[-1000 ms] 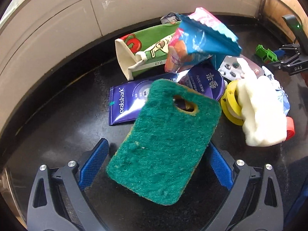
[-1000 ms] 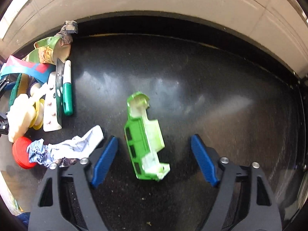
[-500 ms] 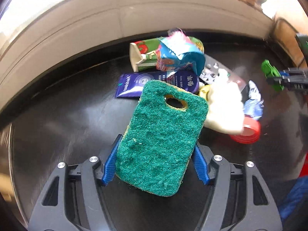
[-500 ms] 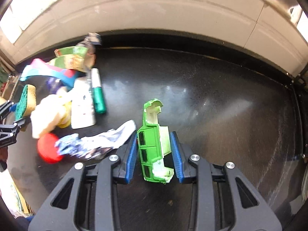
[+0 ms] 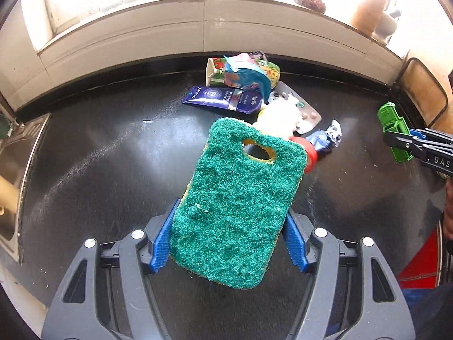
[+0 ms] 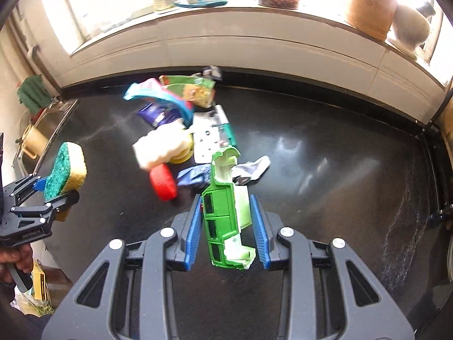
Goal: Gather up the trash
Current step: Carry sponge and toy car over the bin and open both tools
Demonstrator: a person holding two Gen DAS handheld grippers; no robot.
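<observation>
My left gripper [image 5: 229, 240] is shut on a green scouring sponge [image 5: 237, 204] with a yellow underside and holds it above the black counter [image 5: 99, 170]. It also shows at the left in the right wrist view [image 6: 63, 174]. My right gripper [image 6: 226, 229] is shut on a broken green plastic toy car body [image 6: 223, 218], lifted off the counter; it shows at the far right in the left wrist view [image 5: 393, 133]. A trash pile lies beyond: a purple tube [image 5: 223, 99], a snack wrapper [image 5: 246, 75], a blister pack [image 5: 303, 113], a red cap [image 6: 162, 182].
A steel sink [image 5: 14, 170] lies at the counter's left end. A tiled wall [image 5: 198, 28] and window sill with jars run along the back. A cream lump [image 6: 161, 147], a crumpled wrapper [image 6: 249, 170] and a green marker [image 6: 228, 130] lie in the pile.
Both grippers closed on their items and rose from the counter: the left on the sponge, the right on the green toy car. The trash pile now looks farther away.
</observation>
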